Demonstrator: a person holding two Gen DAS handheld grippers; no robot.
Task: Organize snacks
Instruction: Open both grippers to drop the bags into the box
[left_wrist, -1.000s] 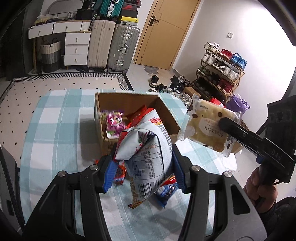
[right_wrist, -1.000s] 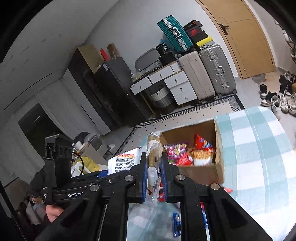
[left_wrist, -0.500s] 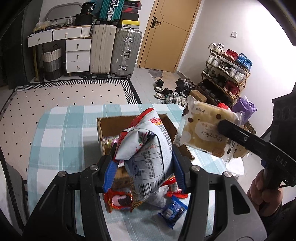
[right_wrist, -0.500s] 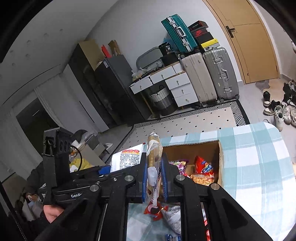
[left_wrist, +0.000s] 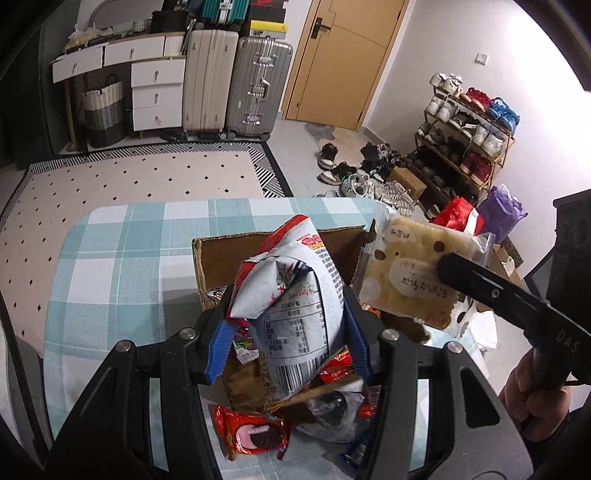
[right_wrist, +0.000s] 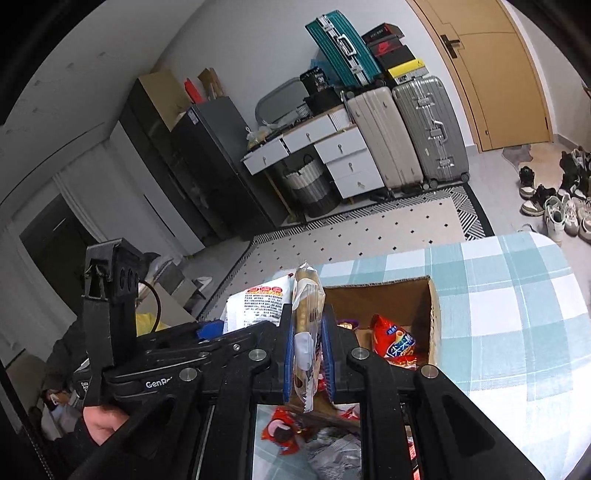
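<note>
progress: roughly midway | cardboard box (left_wrist: 207, 258) already has some snacks | left gripper (left_wrist: 288, 343) jaws clamp white chip bag (left_wrist: 291, 306) | right gripper (right_wrist: 308, 354) jaws pinch cake packet (left_wrist: 410, 273) | loose packs (left_wrist: 251, 435) left on surface

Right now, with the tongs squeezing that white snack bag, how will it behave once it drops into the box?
The white snack bag looks puffy and creased where the left tongs pinch it, so it is probably light and floppy. It should land softly in the cardboard box, perhaps slumping over. Its glossy film looks slippery.
</note>
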